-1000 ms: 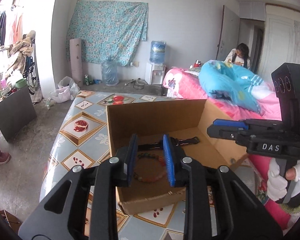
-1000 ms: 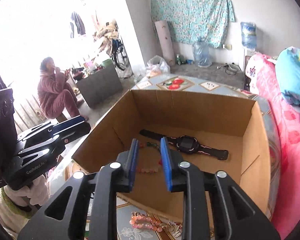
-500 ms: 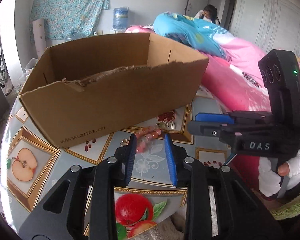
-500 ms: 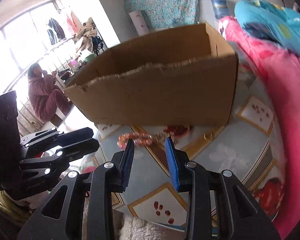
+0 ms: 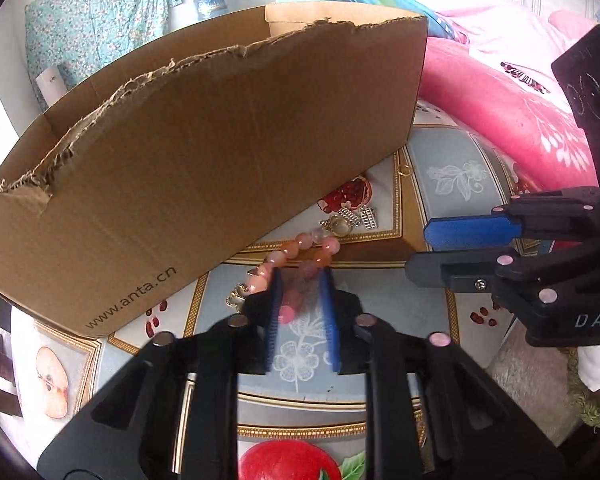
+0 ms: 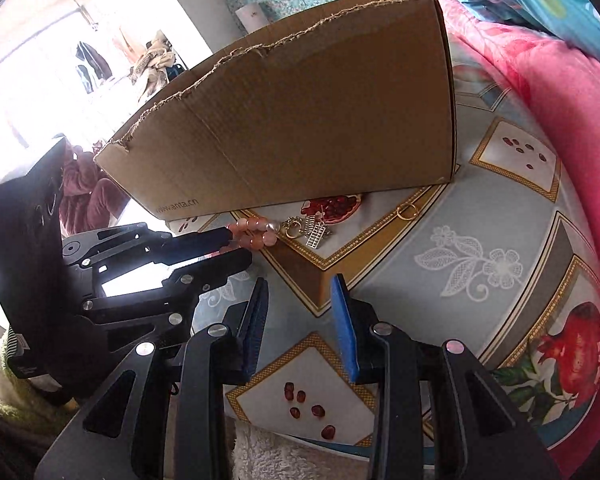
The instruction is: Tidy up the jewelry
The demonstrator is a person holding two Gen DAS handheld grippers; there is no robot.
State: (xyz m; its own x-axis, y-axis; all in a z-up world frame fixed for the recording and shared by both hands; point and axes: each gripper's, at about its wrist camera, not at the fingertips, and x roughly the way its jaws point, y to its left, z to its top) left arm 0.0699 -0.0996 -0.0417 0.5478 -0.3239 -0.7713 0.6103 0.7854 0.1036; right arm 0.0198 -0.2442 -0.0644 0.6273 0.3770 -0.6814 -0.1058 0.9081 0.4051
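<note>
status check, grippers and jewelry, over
Left gripper just closing on the pink bracelet on the table. Right gripper open, empty. Box close behind, nothing blocking.

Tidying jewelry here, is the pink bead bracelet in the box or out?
Out. The bracelet lies on the table before the box, between the left claw fingers.

We see a pink bead bracelet lying on the patterned table just in front of the cardboard box, its near part between the blue pads of the left tool, whose jaws have just been closing around it. Just beside it, toward the printed pomegranate, we find a small heap of gold and silver pieces, among them a tiny abacus-shaped charm. A thin gold ring lies flat and apart, near the box's corner.
</note>
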